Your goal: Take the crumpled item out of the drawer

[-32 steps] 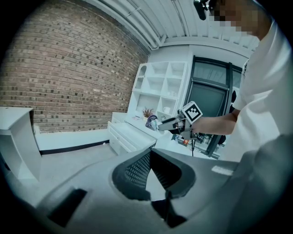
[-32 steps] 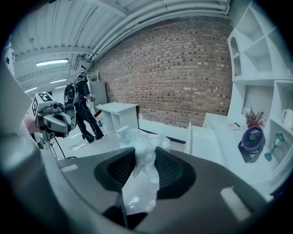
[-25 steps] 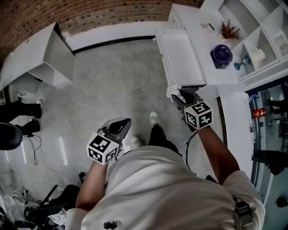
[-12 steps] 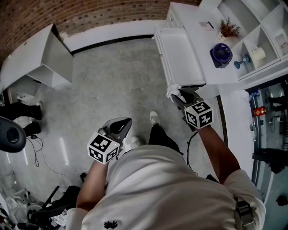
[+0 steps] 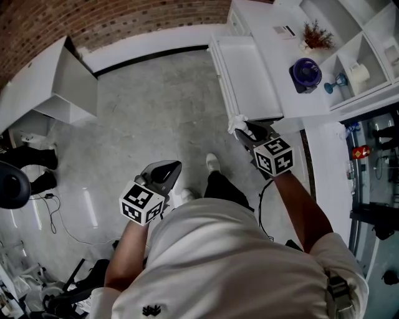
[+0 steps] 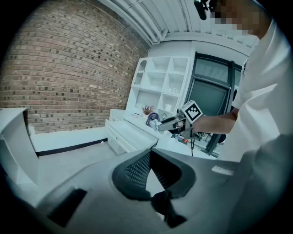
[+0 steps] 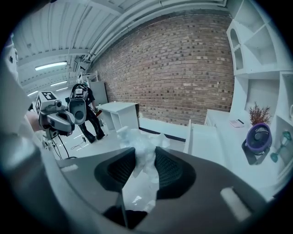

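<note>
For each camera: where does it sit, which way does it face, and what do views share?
Head view: on the head, facing steeply down at floor, drawer, left gripper and right gripper; torso, arms, shoes show.
Left gripper view: on the left gripper, facing shelves and drawer; right forearm shows.
Right gripper view: on the right gripper, facing the brick wall past its crumpled item; shirt shows.
Shared: each gripper view shows the other gripper.

Red-brown brick wall (image 5: 124, 19) at far side, white skirting board (image 5: 149, 45) with black strip along base. Grey polished concrete floor (image 5: 149, 118). White open-sided desk (image 5: 43, 81) at left. White cubby shelving unit (image 5: 340, 19) at right. Dark-framed glass door (image 6: 210, 91). Ribbed white ceiling (image 7: 91, 23), fluorescent strip light (image 7: 52, 66) lit.
</note>
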A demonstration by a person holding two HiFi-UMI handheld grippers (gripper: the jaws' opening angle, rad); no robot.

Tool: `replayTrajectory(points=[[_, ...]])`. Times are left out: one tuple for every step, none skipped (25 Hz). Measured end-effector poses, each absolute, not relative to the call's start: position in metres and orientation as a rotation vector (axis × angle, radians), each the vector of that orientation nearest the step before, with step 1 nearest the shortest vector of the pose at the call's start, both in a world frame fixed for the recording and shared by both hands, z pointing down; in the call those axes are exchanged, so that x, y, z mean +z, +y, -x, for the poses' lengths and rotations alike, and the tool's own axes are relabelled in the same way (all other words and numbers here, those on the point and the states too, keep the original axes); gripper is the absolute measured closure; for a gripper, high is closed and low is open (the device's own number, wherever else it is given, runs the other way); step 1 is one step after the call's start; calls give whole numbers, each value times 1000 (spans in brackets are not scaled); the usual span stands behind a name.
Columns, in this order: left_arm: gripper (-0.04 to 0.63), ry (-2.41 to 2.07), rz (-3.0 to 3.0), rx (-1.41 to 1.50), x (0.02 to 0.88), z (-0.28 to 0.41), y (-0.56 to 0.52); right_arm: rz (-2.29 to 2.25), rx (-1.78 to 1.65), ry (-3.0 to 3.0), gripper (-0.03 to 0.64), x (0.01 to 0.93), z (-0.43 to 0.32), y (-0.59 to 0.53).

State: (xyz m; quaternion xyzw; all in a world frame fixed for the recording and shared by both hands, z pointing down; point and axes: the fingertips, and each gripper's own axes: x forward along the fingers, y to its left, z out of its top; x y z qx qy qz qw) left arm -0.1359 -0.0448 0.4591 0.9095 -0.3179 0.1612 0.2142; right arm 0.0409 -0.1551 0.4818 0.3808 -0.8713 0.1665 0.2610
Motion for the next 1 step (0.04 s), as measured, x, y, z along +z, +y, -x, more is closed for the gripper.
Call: replayTrajectory(points=[[589,-880,-2523,450,460,134,-50,-1030,454,-2358,468,483,-43,-159]])
